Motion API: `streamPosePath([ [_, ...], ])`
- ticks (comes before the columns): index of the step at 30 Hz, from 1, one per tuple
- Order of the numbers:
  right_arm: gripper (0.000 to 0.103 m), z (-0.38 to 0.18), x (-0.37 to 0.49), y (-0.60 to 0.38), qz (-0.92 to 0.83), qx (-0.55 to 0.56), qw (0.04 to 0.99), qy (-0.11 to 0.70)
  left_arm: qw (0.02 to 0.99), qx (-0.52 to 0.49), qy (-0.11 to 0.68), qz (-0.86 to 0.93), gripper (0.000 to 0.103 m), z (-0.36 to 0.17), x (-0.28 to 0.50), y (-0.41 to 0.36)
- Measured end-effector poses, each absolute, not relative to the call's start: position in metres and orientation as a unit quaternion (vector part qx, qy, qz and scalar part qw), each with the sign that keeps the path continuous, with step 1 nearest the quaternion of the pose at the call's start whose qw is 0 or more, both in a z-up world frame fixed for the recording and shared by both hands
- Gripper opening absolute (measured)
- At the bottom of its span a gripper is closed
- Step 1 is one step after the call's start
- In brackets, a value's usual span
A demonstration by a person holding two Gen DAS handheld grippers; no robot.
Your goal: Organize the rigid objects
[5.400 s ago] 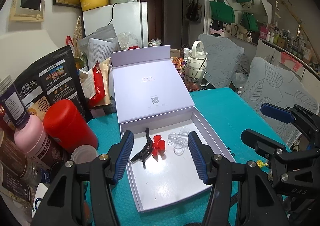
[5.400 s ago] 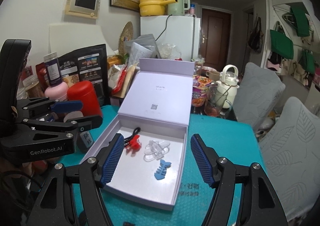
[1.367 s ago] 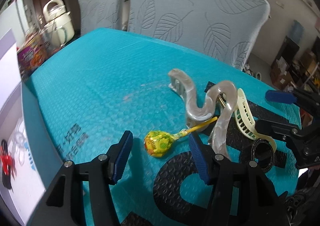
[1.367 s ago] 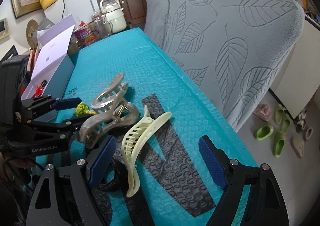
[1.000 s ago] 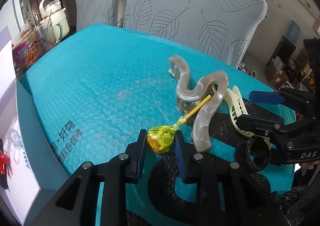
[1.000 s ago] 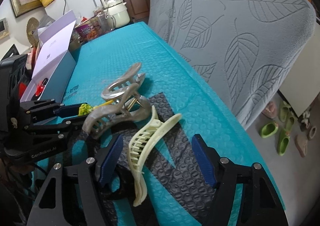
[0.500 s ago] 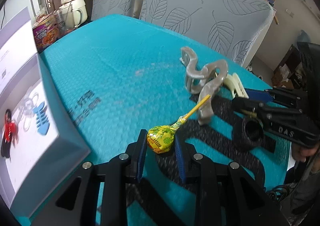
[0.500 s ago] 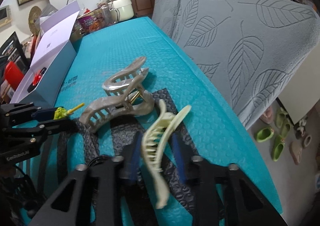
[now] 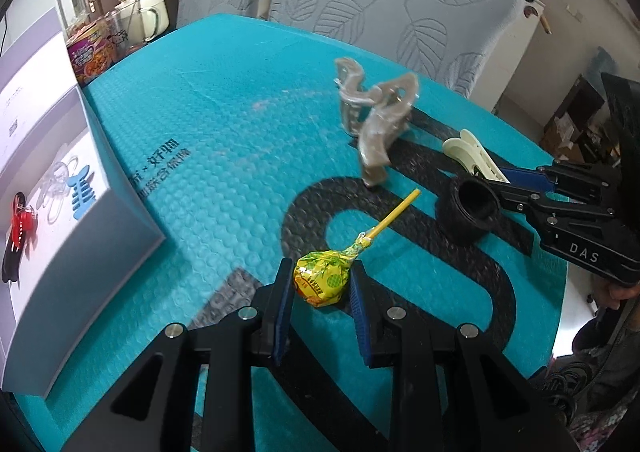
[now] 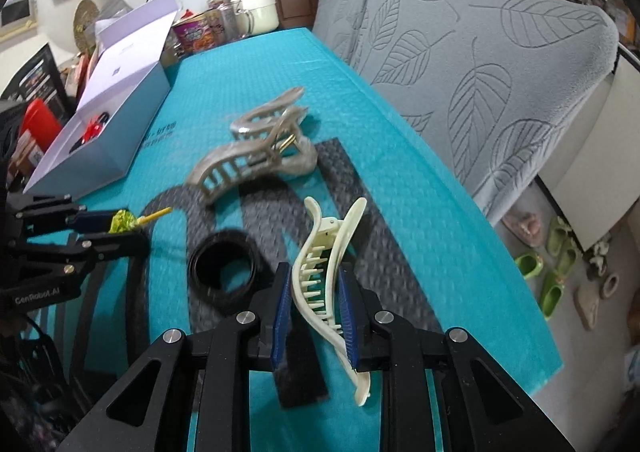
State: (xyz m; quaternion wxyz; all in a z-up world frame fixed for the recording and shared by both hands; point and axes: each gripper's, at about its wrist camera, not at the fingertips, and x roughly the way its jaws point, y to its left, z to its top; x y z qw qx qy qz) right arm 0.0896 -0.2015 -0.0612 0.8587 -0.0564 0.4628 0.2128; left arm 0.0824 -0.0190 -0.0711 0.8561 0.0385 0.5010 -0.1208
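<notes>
The yellow lollipop [image 9: 323, 281] sits clamped in the left gripper [image 9: 320, 292]; the right gripper [image 10: 314, 310] has just closed on the cream hair claw [image 10: 324, 280]. Both are above the teal mat [image 9: 240, 112]. Carrying them level should land both in the open box [image 9: 52, 192].

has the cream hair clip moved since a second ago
Yes. The cream hair clip, then flat beside the black ring, now stands tilted off the table, clamped in the right hand-held gripper.
</notes>
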Motion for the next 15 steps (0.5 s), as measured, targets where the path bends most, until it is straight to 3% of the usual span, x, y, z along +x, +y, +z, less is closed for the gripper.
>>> streamPosePath([
  [5,0.026,-0.0626,0.0838,-0.2003,0.212,-0.070,0.861,0.458,0.864,0.056,0.487,-0.115,0.027,-0.0724,0.0785,-0.0255],
  [9,0.039,-0.0626,0.0828,-0.1977,0.225,-0.063,0.860,0.454,0.867,0.046,0.482,-0.118,0.027,-0.0739,0.0823,-0.0239],
  [15,0.036,-0.0642,0.0791,-0.1962,0.222,-0.063,0.867,0.441,0.873,0.048,0.470,-0.120,0.028,-0.0746,0.0817,-0.0243],
])
